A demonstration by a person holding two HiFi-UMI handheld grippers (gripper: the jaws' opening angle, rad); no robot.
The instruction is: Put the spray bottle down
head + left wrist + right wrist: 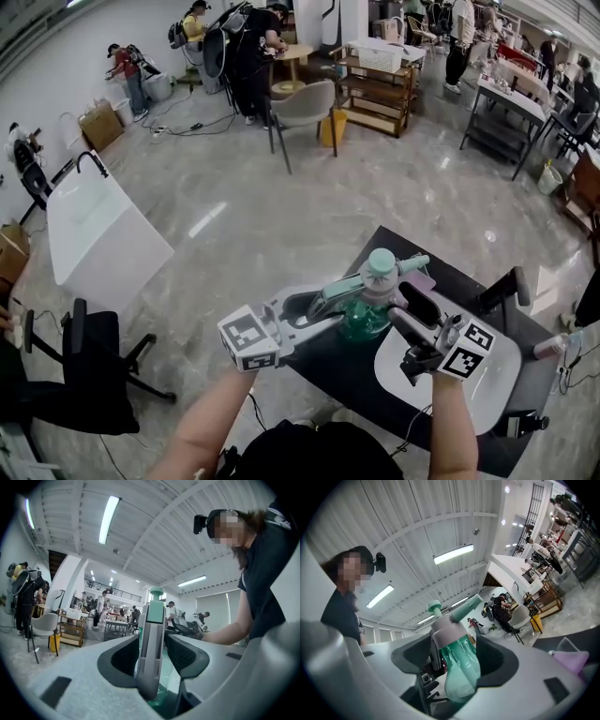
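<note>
**A:** What room is lying open around the two tools?

**B:** The spray bottle [370,298] is sitting between them, over the near left corner of the black table [328,367]. That table's edge is running right under the left gripper [319,307]. Past it, bare marble floor [281,216] is stretching away. Just right of the right gripper [405,317] a white tray [492,394] is taking up the tabletop. A purple cloth [420,279] is lying just beyond the bottle.

**A:** And farther out?

**B:** A black office chair [89,361] is standing well left of the left gripper, and a grey chair [305,103] far ahead of both.

**A:** How are the jaws standing?

**B:** The left gripper's are standing spread wide, with the bottle's grey lever [151,641] between them and a gap showing at one pad. The right gripper's are pinching the green body, which is tilting. I cannot tell whether the base is touching the table.

**A:** The hands?

**B:** Both forearms are reaching forward. The left gripper is pointing across at the bottle, and the right is angling in from the other side.
</note>
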